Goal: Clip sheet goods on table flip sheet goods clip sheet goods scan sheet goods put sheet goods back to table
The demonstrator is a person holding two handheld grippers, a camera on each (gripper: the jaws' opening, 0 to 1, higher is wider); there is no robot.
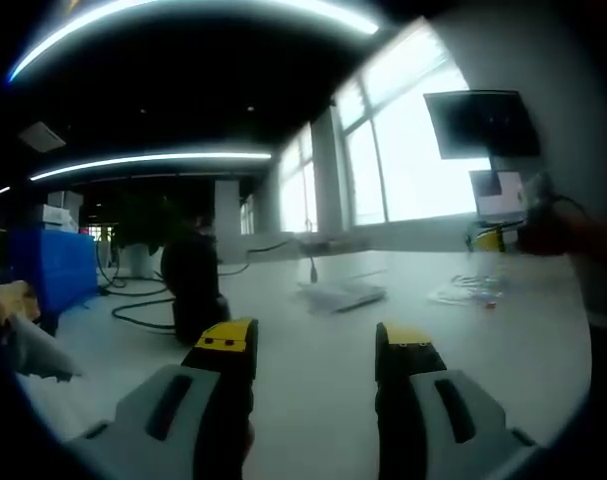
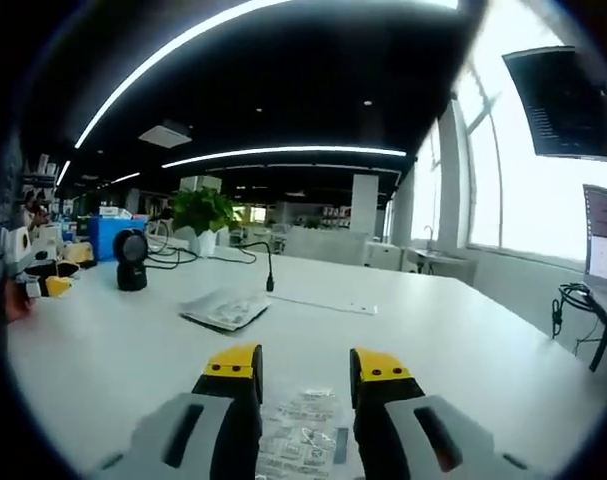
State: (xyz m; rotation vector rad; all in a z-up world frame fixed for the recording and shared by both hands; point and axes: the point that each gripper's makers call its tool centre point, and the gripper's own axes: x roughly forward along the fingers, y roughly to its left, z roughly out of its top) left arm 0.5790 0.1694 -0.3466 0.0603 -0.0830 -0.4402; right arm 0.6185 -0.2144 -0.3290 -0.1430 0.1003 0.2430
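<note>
Right gripper (image 2: 305, 385), jaws apart, hovers over a clear printed sheet packet (image 2: 301, 432) lying flat at the white table's (image 2: 463, 340) near edge (directly between jaws). Left gripper (image 1: 316, 350) open, farther off.

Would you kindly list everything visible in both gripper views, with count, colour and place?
Table: one, white, spanning both views.
Sheet goods packets: two, clear with printed inserts; one mid-table, one between the right gripper's jaws.
Barcode scanner: one, black, on a stand at the table's far left edge in the right gripper view.
Cables: black, trailing past the scanner.
Potted plant: one, green, white pot, beyond the table.
Blue bin: one, at the table's left end.
Monitor: one, dark, by the windows.
Left gripper: grey, yellow tips, open.
Right gripper: same colours, open.
</note>
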